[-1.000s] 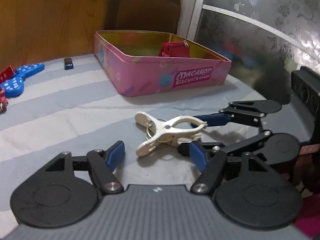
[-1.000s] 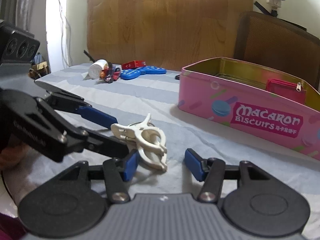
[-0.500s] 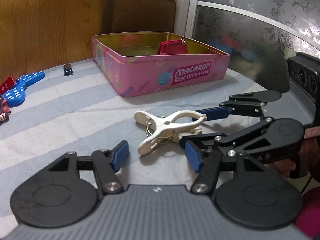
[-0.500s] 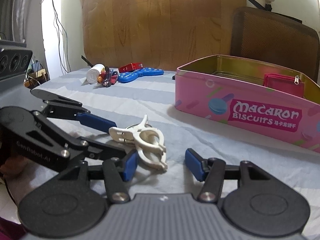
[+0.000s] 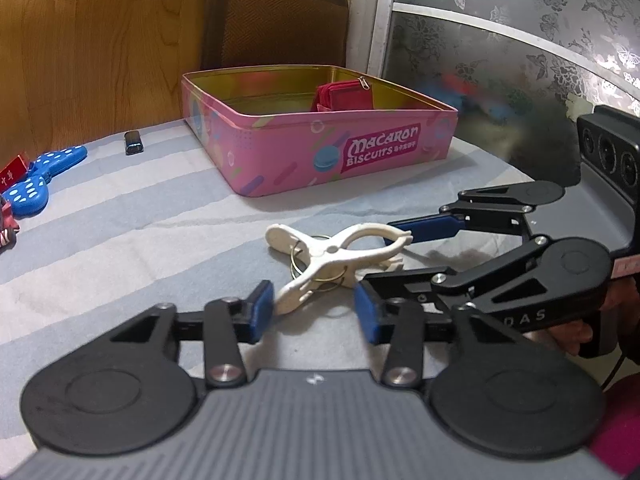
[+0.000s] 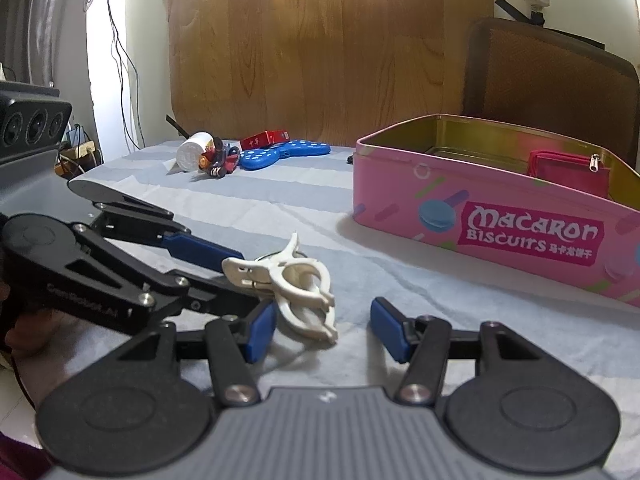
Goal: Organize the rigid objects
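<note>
Striped cloth (image 5: pixel 120 216) bare toward pink tin (image 5: pixel 320 152), left tool (image 5: pixel 314 312) closing around white clips (image 5: pixel 336 256), untouched, right tool (image 6: pixel 323 330) spread.

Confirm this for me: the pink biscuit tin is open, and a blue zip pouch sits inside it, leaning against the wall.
One detail is off: the zip pouch inside the pink biscuit tin is red, not blue. The left wrist view shows it plainly, and the right wrist view agrees. The rest stands: the tin is open and the pouch leans against its inner wall.
</note>
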Demonstrator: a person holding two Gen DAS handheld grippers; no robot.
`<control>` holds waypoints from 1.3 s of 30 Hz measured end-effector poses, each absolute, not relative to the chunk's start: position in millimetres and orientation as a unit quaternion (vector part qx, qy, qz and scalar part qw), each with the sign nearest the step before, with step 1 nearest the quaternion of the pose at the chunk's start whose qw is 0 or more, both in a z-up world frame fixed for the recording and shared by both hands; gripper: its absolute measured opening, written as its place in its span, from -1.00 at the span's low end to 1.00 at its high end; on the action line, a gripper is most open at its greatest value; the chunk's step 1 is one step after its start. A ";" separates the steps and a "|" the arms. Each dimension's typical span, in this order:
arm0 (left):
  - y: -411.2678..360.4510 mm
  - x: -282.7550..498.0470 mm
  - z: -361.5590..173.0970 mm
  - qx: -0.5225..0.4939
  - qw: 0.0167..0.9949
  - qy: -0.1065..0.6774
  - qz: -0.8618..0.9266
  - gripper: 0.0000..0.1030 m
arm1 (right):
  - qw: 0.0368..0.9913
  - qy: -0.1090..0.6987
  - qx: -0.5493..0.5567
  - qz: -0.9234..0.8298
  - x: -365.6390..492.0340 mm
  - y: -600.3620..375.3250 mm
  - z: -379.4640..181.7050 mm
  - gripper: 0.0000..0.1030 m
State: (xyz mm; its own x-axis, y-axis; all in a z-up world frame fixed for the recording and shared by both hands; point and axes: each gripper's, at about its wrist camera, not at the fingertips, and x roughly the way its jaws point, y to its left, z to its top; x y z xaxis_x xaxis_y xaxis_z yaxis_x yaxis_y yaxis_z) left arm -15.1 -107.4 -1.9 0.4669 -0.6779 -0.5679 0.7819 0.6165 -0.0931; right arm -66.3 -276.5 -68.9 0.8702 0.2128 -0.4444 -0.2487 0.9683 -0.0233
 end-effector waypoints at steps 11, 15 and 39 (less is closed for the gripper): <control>-111.9 -18.5 -1.3 0.107 0.857 0.278 -0.420 -0.54 | 0.964 0.227 -0.075 0.111 -64.7 -263.8 -70.3 -0.30; -110.1 -17.5 16.0 0.088 0.868 0.259 -0.414 -0.54 | 0.974 0.186 -0.083 0.097 -71.8 -262.3 -63.7 -0.30; -179.2 34.9 65.3 0.084 0.915 0.185 -0.349 0.05 | 0.989 0.092 -0.038 -0.112 28.1 -338.8 -18.7 -0.14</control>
State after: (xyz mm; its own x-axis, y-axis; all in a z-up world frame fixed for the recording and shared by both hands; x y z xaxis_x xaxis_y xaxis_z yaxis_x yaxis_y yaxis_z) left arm 34.9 -179.2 65.3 0.6875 -0.6077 -0.3974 0.6702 0.7418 0.0250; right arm 28.1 -338.8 -18.7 0.9579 -0.2292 -0.1730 0.2151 0.9718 -0.0965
